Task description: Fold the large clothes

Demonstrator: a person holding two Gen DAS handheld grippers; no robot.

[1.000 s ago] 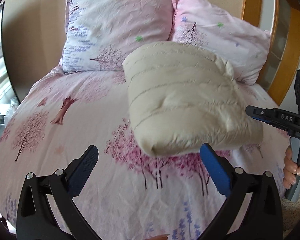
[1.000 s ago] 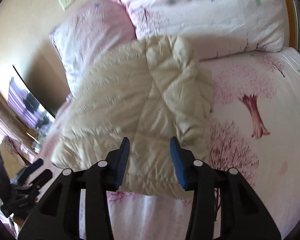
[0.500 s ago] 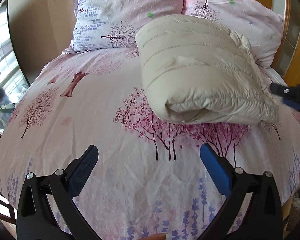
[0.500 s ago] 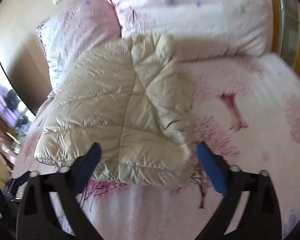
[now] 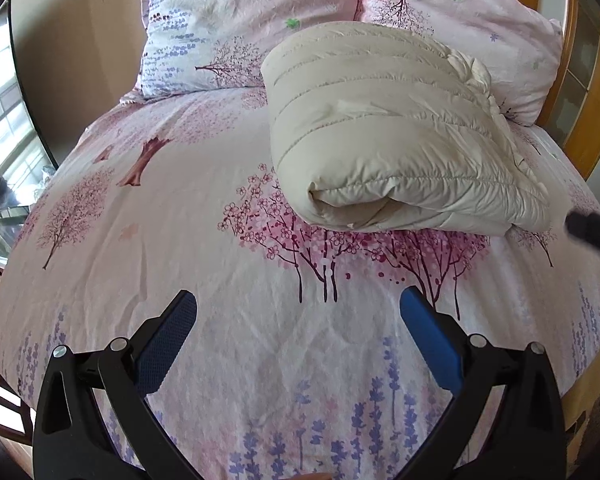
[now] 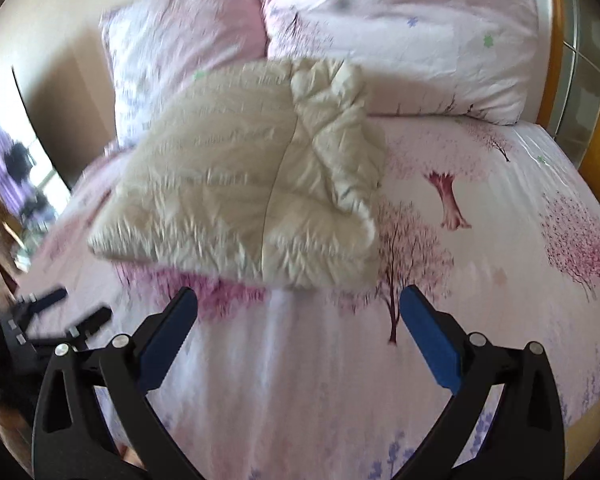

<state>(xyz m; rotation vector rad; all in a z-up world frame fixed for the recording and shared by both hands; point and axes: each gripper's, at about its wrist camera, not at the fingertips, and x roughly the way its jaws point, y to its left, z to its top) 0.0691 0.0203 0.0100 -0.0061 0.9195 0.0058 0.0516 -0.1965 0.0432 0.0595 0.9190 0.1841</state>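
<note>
You are holding both tongs spread, pinching nothing: left tongs [image 5: 298, 320], right tongs [image 6: 298, 316], whose jaws have just been opening, nothing between them. Folded cream jacket [image 5: 388, 132] is lying on bed [image 5: 180, 220], leaning toward pillows [image 5: 252, 20]. Risk: puffy padding is pushing back, loose sleeve edge is springing open, fold is unrolling unless pressed.

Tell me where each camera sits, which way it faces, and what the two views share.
Left wrist: on the left gripper, angled down across the bed toward the pillows; its own open fingers show.
Right wrist: on the right gripper, angled down likewise; its open fingers show, nothing between them.
Shared: the folded cream jacket, both pillows, each other's gripper.
</note>
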